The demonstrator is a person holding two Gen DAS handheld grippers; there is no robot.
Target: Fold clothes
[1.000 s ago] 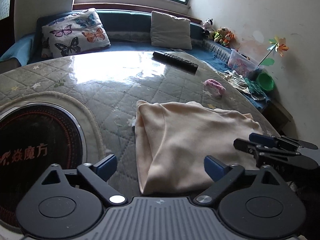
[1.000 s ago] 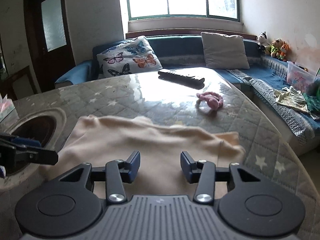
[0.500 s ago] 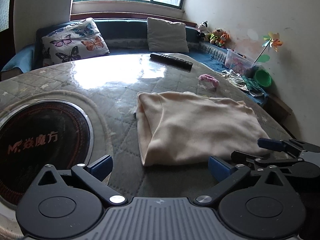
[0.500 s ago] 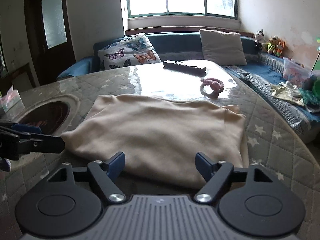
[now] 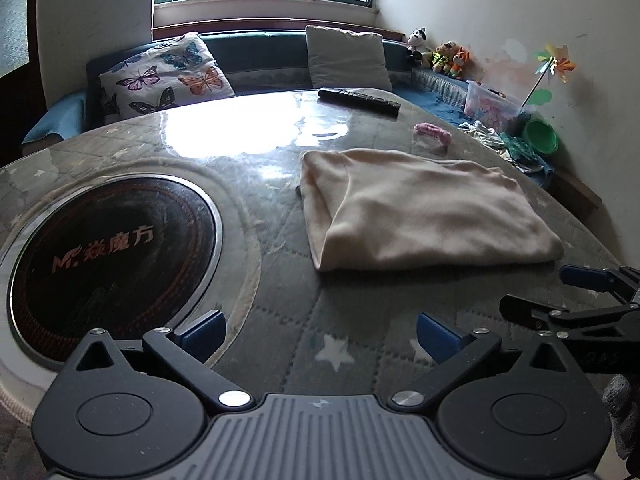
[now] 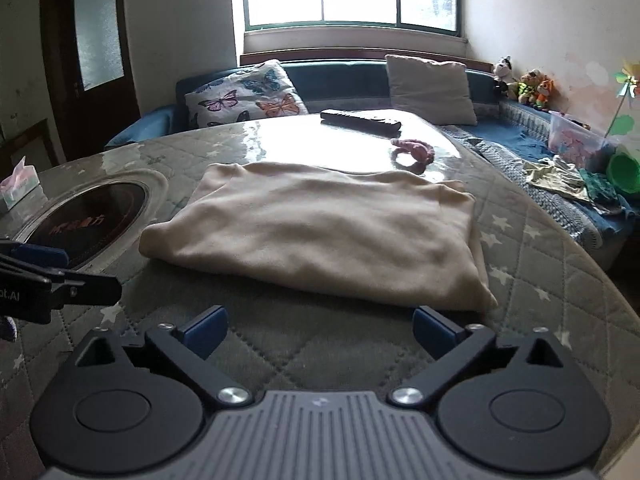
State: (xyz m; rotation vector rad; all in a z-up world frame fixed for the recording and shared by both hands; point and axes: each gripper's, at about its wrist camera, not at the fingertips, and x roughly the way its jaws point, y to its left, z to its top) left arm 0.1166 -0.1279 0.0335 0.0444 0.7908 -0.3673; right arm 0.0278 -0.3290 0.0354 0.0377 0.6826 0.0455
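A round table (image 5: 280,320) with a quilted star-print cover under a glossy sheet is filling both views, with a dark induction hob (image 5: 108,248) sunk into it on the left. The task's thing, a cream garment (image 6: 320,236), is lying flat on the cover to the right of the hob as a thick, roughly rectangular bundle with rounded near corners; it is looking already folded over at least once.

Both tools are sitting clear of it. The left gripper (image 5: 320,330) is hanging over bare cover with its blue pads spread wide and nothing between them. The right gripper (image 6: 320,326) is just short of the garment's near edge; its jaws have just been opening and are now standing fully released, empty.

Judging from this, the hands are letting go and backing off after a fold. To do that well, each gripper should be drawing straight back along the cover without a pad catching the near hem, so the layers are not dragging askew. If another fold is wanted, each gripper should be taking one near corner, pinching all layers together, and both lifting evenly.

Farther off, a black remote control (image 5: 358,100) and a pink knitted piece (image 6: 414,152) are lying beyond the garment, well apart from it.
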